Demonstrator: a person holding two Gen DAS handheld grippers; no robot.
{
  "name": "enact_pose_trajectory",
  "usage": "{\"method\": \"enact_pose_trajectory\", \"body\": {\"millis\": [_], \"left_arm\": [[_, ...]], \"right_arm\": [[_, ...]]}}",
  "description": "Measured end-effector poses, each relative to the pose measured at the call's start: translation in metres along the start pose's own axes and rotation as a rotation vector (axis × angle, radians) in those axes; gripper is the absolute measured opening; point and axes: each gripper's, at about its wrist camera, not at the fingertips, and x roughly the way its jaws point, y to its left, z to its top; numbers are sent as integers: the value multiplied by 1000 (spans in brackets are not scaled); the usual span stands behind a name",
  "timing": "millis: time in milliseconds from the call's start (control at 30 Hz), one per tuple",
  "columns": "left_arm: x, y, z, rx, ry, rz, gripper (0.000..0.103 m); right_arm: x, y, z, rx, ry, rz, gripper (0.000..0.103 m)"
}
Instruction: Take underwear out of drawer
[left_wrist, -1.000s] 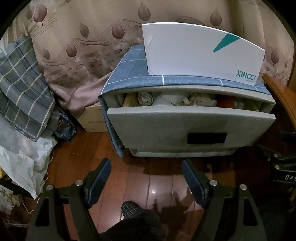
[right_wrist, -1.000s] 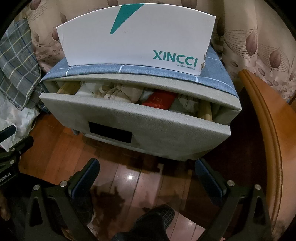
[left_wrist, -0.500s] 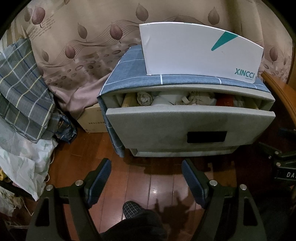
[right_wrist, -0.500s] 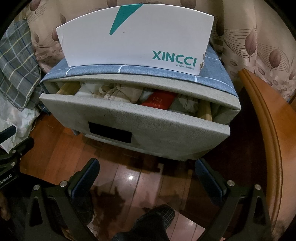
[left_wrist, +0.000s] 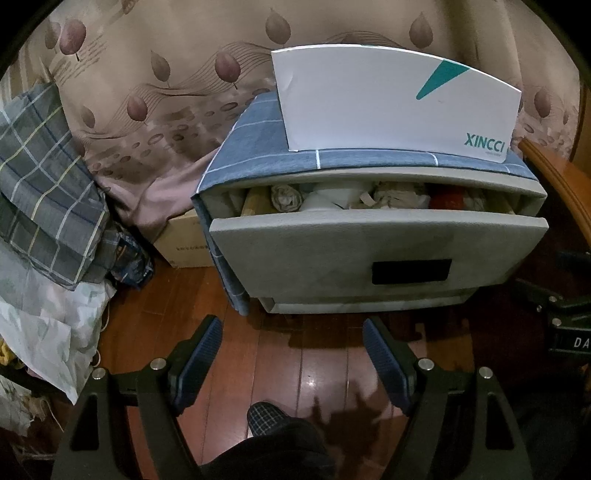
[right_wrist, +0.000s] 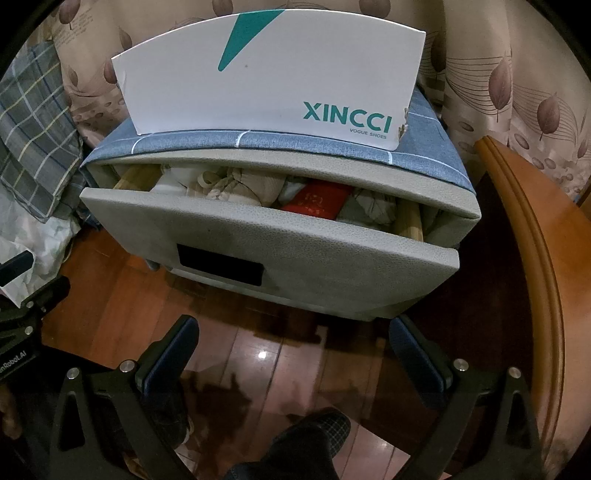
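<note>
Left tool (left_wrist: 291, 354) hangs low over the wooden floor (left_wrist: 325, 369), fingers spread wide, nothing between them. Right tool (right_wrist: 291, 354) likewise: fingers wide apart, empty, above the floor. Both face the grey drawer (left_wrist: 376, 254), which stands partly pulled out of a grey nightstand (right_wrist: 436, 199); the tools sit below and well short of its front panel.

Drawer contents: crumpled pale cloth pieces (right_wrist: 236, 182), probably the underwear, though folds make single items hard to tell apart; a red flat packet (right_wrist: 317, 201) lies among them toward the right. All of it is up and ahead of both tools, not touched.

A white XINCCI shoe box (right_wrist: 273, 81) rests on blue checked cloth (left_wrist: 255, 147) covering the nightstand top. A checked slipper (left_wrist: 264, 415) shows between the left tool's fingers, at floor level.
</note>
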Motion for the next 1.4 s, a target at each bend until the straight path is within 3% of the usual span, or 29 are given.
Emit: {"method": "enact_pose_trajectory", "body": {"millis": [267, 467, 700, 933, 1200, 1400], "left_arm": [[-3, 0, 2, 20, -14, -6, 81], [-6, -2, 11, 93, -47, -24, 81], [-2, -12, 31, 267, -128, 21, 81], [21, -39, 39, 530, -208, 119, 81], [49, -65, 33, 764, -217, 116, 81], [69, -75, 32, 831, -191, 101, 81]], "right_arm": [[0, 1, 1, 2, 0, 3, 102], [0, -2, 2, 17, -3, 14, 102], [0, -6, 2, 40, -5, 26, 102], [3, -21, -1, 109, 7, 46, 102], [7, -27, -1, 121, 22, 58, 102], [10, -28, -3, 134, 30, 69, 102]]}}
